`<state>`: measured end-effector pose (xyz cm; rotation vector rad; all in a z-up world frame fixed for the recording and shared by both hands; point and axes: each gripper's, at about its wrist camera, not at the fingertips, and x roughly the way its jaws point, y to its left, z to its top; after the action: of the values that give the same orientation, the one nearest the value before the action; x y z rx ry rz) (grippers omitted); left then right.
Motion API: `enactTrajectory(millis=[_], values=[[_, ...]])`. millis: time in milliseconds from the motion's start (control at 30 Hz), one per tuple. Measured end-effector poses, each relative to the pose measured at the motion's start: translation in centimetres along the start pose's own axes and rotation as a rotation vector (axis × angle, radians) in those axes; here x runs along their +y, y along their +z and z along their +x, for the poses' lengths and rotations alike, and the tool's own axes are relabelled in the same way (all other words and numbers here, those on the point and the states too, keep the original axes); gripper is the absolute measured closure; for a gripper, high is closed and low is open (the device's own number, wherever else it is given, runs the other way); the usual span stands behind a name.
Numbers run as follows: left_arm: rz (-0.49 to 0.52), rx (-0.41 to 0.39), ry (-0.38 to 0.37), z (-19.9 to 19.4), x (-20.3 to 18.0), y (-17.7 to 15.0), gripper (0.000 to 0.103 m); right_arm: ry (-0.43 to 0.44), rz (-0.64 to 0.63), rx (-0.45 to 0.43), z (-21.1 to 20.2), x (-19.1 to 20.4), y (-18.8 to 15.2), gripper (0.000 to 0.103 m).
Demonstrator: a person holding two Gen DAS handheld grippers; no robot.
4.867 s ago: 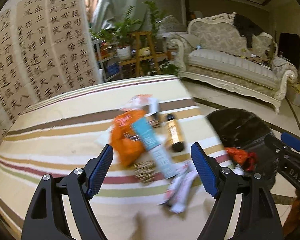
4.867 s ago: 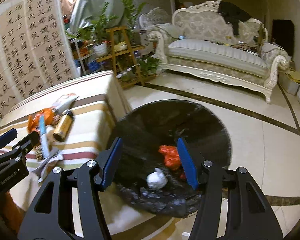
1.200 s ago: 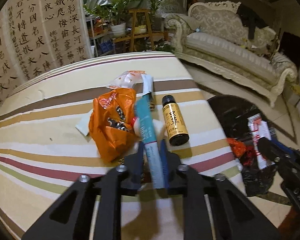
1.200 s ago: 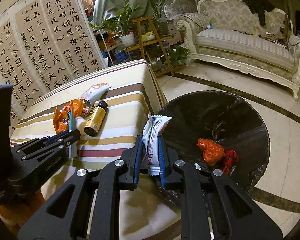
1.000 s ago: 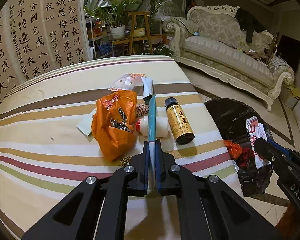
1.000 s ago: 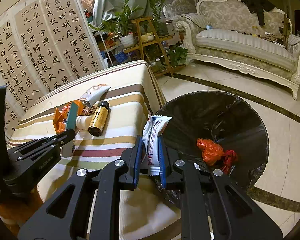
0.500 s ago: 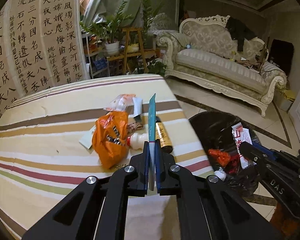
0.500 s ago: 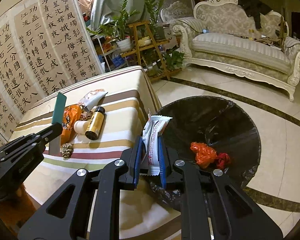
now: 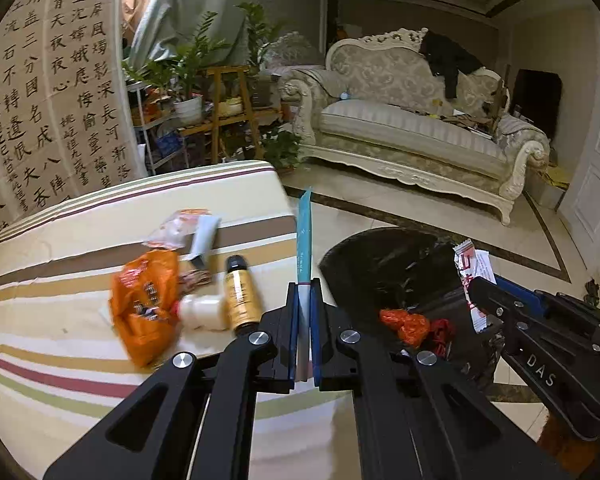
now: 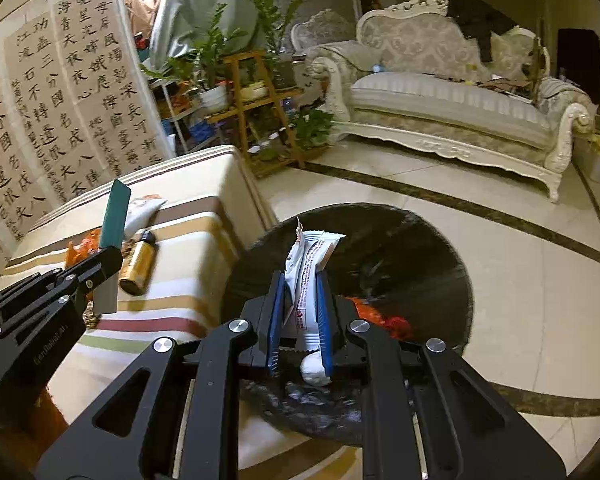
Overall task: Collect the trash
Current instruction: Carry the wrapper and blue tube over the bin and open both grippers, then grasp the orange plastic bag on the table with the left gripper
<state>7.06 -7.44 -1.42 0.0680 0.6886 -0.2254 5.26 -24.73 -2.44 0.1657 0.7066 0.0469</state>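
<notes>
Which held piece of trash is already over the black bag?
The white snack wrappers in the right gripper; the left gripper's teal tube is beside the bag.

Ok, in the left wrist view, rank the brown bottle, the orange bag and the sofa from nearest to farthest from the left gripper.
1. Brown bottle: just left of the left gripper, lying on the striped cloth.
2. Orange bag: farther left, past the bottle.
3. Sofa: far across the room, upper right.

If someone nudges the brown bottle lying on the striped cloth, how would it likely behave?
The bottle lies on its side and looks round, so it would probably roll. It rests against a white jar, which may block rolling that way. It seems rigid; its weight cannot be judged.
</notes>
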Motion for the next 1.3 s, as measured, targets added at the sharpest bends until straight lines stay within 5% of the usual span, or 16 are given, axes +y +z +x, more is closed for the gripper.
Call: enactTrajectory(millis=[633,700,833,1300], values=[[0.107,0.013,-0.023,3.6,-4.8,1.0,0.096,-0.093,0.013,0.001,2.1,-3.4,0.5,0.086],[0.12,0.022,-0.012,4.0,-5.1,1.0,0.093,-0.09,0.022,0.001,2.4,-3.7,0.4,0.079],[0.102,0.032,-0.008,4.1,-4.8,0.9,0.058,-0.1,0.032,0.004,2.3,-4.0,0.2,0.074],[0.068,0.001,0.05,1.8,-2.4,0.7,0.034,-0.084,0.034,-0.014,1.1,-2.6,0.4,0.055]])
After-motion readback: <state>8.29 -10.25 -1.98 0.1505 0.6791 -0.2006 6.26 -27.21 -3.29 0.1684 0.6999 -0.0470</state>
